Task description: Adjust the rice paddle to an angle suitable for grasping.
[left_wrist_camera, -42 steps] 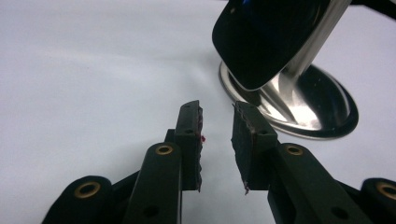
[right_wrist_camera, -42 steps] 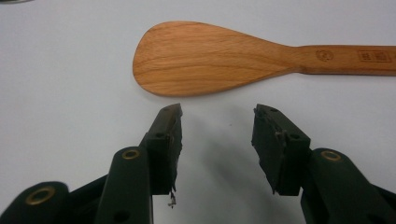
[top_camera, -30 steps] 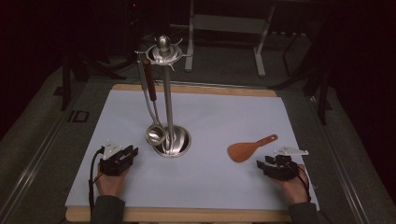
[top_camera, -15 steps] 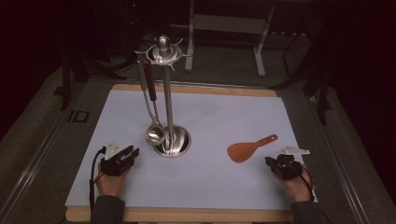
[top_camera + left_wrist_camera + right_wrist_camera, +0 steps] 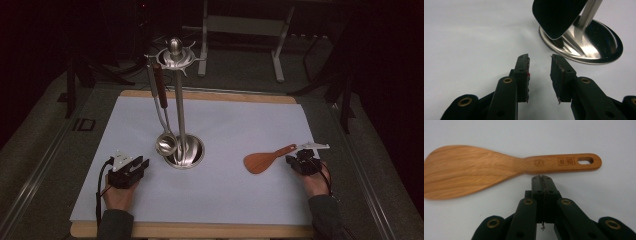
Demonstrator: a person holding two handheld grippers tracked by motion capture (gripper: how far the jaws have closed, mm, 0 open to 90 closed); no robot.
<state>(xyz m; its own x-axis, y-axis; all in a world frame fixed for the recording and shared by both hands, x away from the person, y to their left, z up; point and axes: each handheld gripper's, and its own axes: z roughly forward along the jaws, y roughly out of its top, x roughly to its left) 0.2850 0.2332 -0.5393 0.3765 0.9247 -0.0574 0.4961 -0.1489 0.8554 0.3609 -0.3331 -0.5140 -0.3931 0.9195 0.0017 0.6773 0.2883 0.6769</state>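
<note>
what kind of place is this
Probably a lab-style recording bench, not a kitchen: a white mat on a wooden board, a steel utensil stand, a wooden spatula, and dark frames and equipment legs behind.

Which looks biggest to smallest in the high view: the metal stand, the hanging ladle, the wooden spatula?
1. Metal stand: tallest, rising from a round base to its hooked top.
2. Hanging ladle: nearly as long as the stand is tall, but far slimmer.
3. Wooden spatula: clearly the shortest, lying flat on the white mat.
</note>
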